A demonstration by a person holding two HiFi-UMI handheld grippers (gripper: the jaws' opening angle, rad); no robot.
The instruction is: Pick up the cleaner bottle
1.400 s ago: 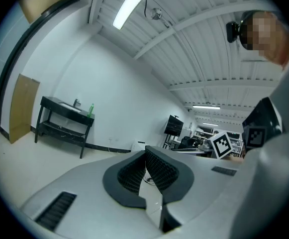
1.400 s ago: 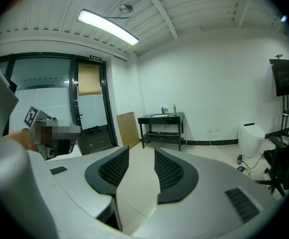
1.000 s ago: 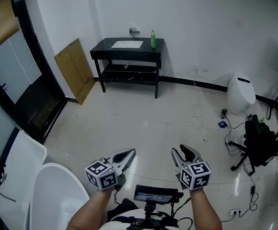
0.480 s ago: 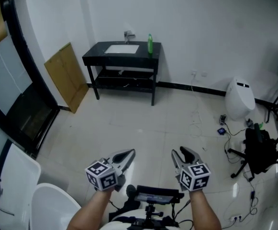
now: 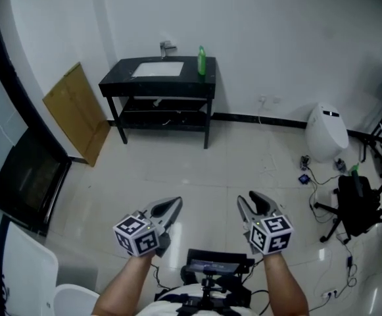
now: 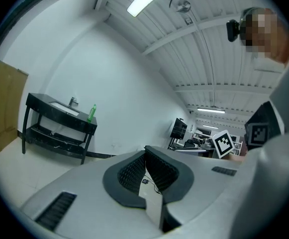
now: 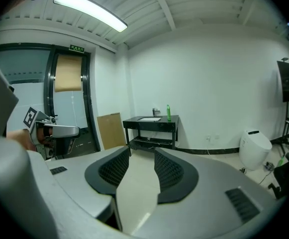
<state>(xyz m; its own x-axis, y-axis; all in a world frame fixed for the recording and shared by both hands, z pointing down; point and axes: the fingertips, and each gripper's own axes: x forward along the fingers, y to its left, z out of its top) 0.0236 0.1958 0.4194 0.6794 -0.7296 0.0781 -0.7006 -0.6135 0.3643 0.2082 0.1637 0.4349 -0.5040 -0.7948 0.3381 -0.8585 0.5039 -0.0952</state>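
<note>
A pale tiled floor [image 5: 197, 170] fills most of the head view. Against the far white wall stands a black bench [image 5: 158, 89] with a lower shelf and a white sink [image 5: 156, 69] set in its top. A brown board [image 5: 75, 114] leans on the wall to its left.

Near the camera, well apart from the bench, the left gripper [image 5: 174, 204] has its jaws pressed together at the tips and holds nothing. The right gripper [image 5: 246, 197] has its jaws spread, with only floor between them.

The green cleaner bottle [image 5: 202, 61] stands upright on the bench's right rear corner, beside the sink.
</note>
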